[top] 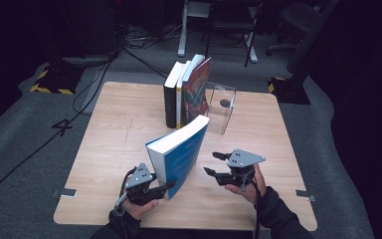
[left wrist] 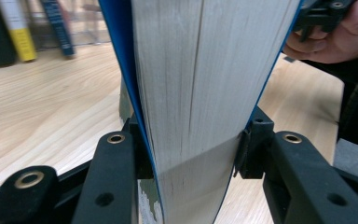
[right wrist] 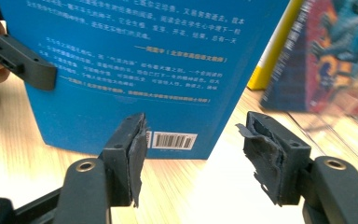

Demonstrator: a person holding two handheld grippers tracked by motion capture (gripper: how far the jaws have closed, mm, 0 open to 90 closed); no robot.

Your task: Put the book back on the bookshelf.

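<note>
The left gripper (top: 165,186) has the blue book (top: 179,154) clamped at its near lower corner, one jaw on each cover, page block squeezed between them, as the left gripper view shows plainly. The book stands tilted on the tabletop (top: 114,124), near the middle and a little toward the near edge, its top leaning away to the far right and its white page edge facing left. The left hand (top: 139,206) sits low at the near edge, forearm coming in from the bottom, the gripper pointing right and level into the book.

Over on the right, the right gripper (top: 215,164) is held apart from the book, just beside its back cover, jaws parted about halfway with nothing between them (the right gripper view shows bare tabletop in the gap, with the cover's barcode (right wrist: 173,140) beyond). The right hand (top: 251,186) wraps the gripper body from below, the jaws aimed left toward the book.

Farther off, a row of books (top: 186,92) stands upright at the far middle, leaning against a clear plastic stand (top: 221,107) on its right.
</note>
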